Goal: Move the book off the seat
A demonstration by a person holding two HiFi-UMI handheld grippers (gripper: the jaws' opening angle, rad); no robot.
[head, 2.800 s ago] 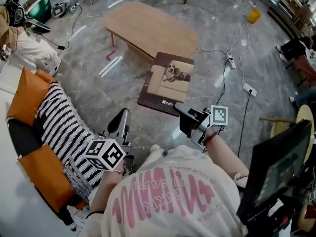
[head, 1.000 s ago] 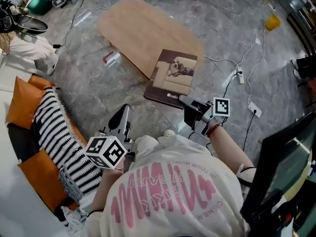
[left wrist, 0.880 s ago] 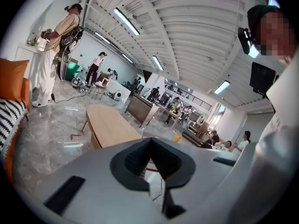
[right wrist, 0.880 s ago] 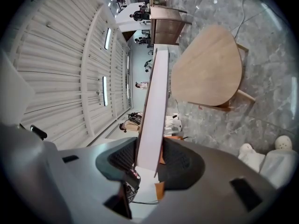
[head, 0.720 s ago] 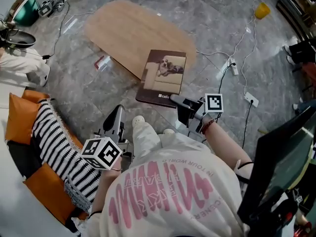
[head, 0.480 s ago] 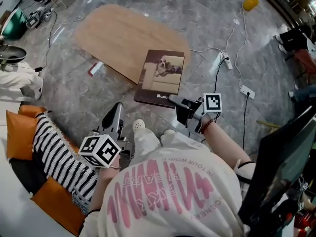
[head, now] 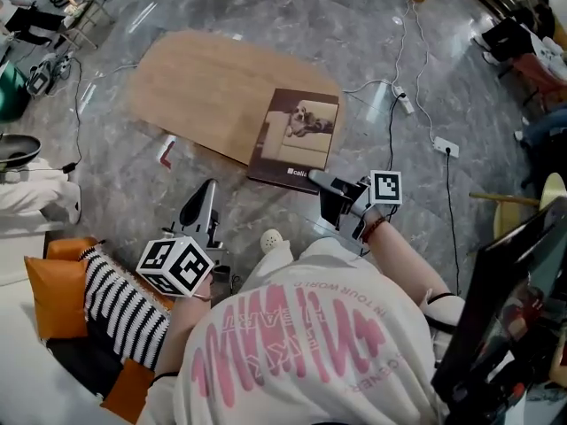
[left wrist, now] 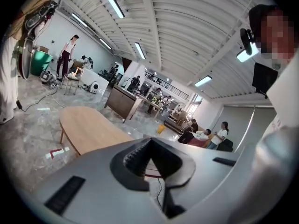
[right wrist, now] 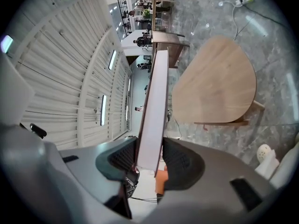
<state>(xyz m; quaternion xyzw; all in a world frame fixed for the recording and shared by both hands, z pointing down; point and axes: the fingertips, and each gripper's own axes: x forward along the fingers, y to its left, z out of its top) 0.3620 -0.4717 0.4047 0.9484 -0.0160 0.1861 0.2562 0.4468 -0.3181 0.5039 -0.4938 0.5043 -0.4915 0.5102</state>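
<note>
One book (head: 299, 140), with the dog picture on its cover facing up, is held flat and off the seat, its far end over the near edge of the single oval wooden surface (head: 204, 87). The right hand-held gripper (head: 321, 182) clamps its near edge, one pad on each side. The left hand-held gripper (head: 205, 195) is empty, jaws together, above the floor (head: 478, 87). Two orange cushions (head: 55, 283) and one striped cushion (head: 120, 312) lie well apart from the book

Your ceiling strips (left wrist: 112, 1) light evenly; floor (head: 292, 16) shows glare; gripper views warp at edges, foreground perhaps soft.
</note>
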